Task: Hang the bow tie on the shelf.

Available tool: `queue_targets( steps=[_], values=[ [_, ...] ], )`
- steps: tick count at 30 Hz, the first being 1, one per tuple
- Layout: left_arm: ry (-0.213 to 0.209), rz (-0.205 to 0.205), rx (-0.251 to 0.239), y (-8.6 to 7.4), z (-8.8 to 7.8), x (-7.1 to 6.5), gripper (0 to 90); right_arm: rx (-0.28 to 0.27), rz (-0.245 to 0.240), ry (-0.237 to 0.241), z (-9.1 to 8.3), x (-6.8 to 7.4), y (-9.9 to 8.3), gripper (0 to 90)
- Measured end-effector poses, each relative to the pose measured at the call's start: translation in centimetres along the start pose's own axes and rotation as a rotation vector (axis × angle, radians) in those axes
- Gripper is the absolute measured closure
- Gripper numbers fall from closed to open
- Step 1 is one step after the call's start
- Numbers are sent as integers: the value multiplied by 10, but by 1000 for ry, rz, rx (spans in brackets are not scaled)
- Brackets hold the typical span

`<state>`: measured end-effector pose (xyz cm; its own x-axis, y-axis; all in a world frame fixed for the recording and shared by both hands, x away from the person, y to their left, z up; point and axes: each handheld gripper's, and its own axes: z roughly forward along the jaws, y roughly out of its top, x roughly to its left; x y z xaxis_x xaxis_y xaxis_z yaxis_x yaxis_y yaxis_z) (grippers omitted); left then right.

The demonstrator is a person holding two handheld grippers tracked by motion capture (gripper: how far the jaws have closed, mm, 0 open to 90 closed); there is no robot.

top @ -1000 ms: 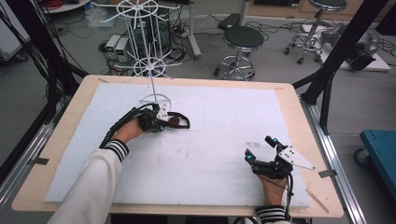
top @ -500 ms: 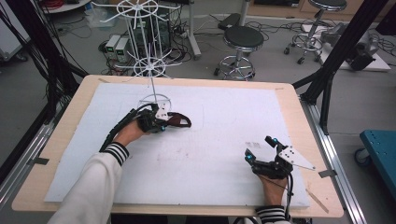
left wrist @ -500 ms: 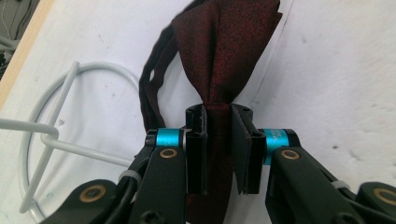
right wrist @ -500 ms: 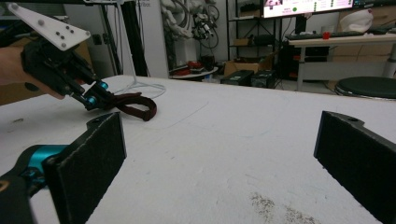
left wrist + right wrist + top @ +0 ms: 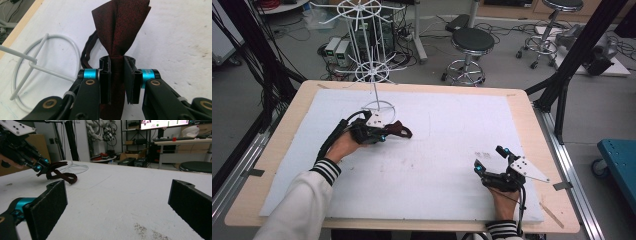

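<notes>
High view: left gripper (image 5: pixel 387 131) is sitting at the rear-left of the white mat (image 5: pixel 452 130), just beside the ring base of the wire rack (image 5: pixel 372 75); it is clamping a dark red bow tie (image 5: pixel 399 130), which is sticking out past the jaws toward the mat's centre; right gripper (image 5: pixel 493 161) is resting near the front-right corner, well apart from the tie, jaws standing wide with nothing between them.

Left gripper view: both pads are pressing on the tie's (image 5: pixel 120 32) narrow middle; the wing is fanning out above the jaws over the mat (image 5: pixel 180 37); a strap is looping off to the left; rack base ring (image 5: pixel 47 72) is lying on the mat just left of the jaws.

Right gripper view: own jaws are standing far apart, bare mat (image 5: pixel 120 195) between them; farther off at upper left, the left gripper (image 5: pixel 41 168) is holding the tie (image 5: pixel 58 171), strap dangling down to the mat; rack base (image 5: pixel 77 168) just behind it.
</notes>
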<state>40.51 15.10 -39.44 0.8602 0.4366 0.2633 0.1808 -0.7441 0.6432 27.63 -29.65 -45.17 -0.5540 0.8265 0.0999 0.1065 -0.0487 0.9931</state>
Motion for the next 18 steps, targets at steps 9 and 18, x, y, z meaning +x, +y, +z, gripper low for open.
queue_targets(
  steps=[9,18],
  values=[
    [-30,-63,-97,-1,-19,1,765,2,0,-1,0,0,0,15],
    [-33,-121,-174,-3,-42,5,765,0,-1,-2,0,0,0,15]
  ],
)
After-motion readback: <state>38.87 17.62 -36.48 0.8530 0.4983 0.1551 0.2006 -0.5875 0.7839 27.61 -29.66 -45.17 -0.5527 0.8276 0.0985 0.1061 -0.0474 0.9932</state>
